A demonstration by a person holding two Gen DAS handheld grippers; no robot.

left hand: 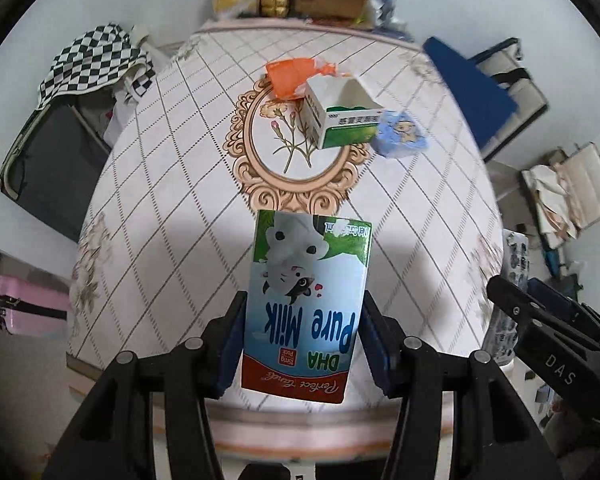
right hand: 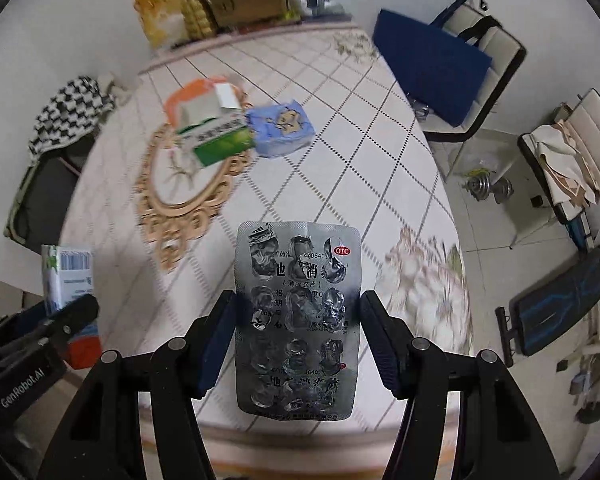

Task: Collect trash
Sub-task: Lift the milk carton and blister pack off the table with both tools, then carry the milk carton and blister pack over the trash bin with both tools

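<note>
The table (left hand: 172, 184), with its diamond-pattern cloth, is seen from above in both wrist views, and three bits of trash are left on it around the oval flower print. The green-and-white medicine box (left hand: 342, 120) is the biggest: light card, flap open, probably empty, so it's best taken across its long flat sides, gently, or it gets crushed. Just beside it lies the blue tissue pack (left hand: 400, 134), soft and squashy, and any pinch across the middle should do. Behind the box the orange wrapper (left hand: 296, 74) is tucked, thin and crinkly, so a bunched fold is the part to go for.

The milk carton (left hand: 306, 304) is clamped by its two side faces in the left claw (left hand: 302, 340) and held above the table's near edge; it's stiff but slick. The empty blister pack (right hand: 298, 320) is gripped edge to edge in the right claw (right hand: 298, 336), off the table too. Flimsy foil, bends easily, so a hard squeeze probably isn't wanted.
</note>
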